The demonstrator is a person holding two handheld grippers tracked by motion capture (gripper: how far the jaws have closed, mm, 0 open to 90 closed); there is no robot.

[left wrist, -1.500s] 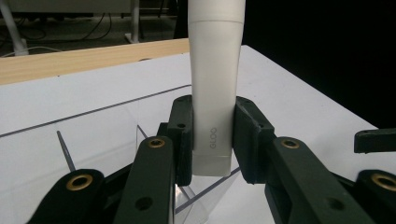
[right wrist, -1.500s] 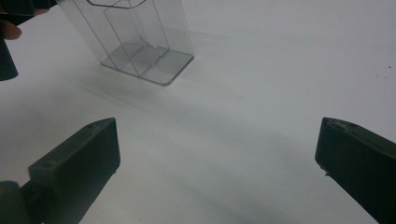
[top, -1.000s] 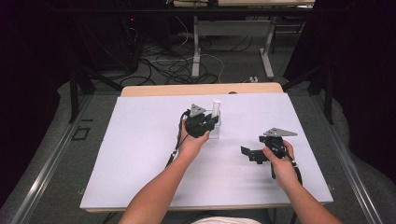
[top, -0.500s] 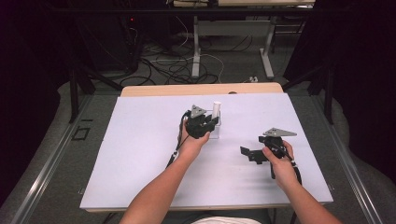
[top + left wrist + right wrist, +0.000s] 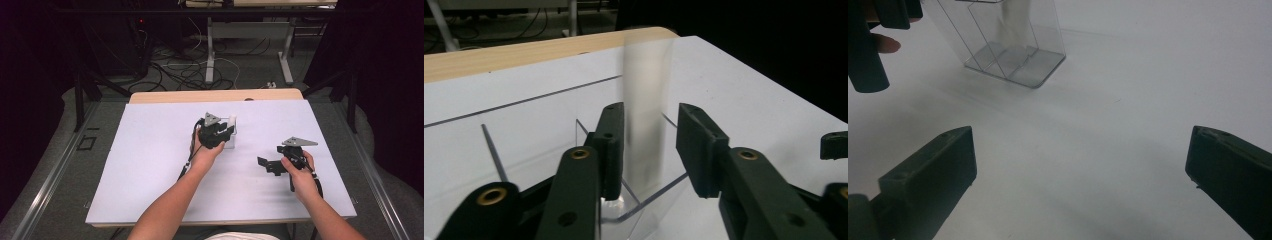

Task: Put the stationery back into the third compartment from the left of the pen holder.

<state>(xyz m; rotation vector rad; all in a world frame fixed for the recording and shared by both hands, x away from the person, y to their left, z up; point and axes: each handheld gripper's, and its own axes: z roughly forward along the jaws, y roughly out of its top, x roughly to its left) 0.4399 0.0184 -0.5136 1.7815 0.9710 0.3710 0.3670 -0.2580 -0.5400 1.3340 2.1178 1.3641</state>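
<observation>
A white tube (image 5: 646, 100) stands upright in a clear plastic holder (image 5: 644, 200) on the white sheet, blurred in the left gripper view. My left gripper (image 5: 649, 125) straddles the tube with its jaws a little apart; the left jaw is against it and a thin gap shows at the right jaw. From above, the left gripper (image 5: 223, 131) sits just in front of the tube (image 5: 232, 120) and the holder (image 5: 230, 142). My right gripper (image 5: 262, 165) rests low at the right, wide open and holding nothing. Its own view shows the right gripper (image 5: 1080, 160) facing the holder (image 5: 1013, 55).
A white sheet (image 5: 150, 165) covers most of the wooden table (image 5: 215, 96). Beyond the far edge are table legs (image 5: 210, 50) and cables (image 5: 175, 70) on the floor. Dark surroundings flank both sides.
The left gripper has edged slightly toward the person while staying around the tube. The right gripper has stayed where it was.
</observation>
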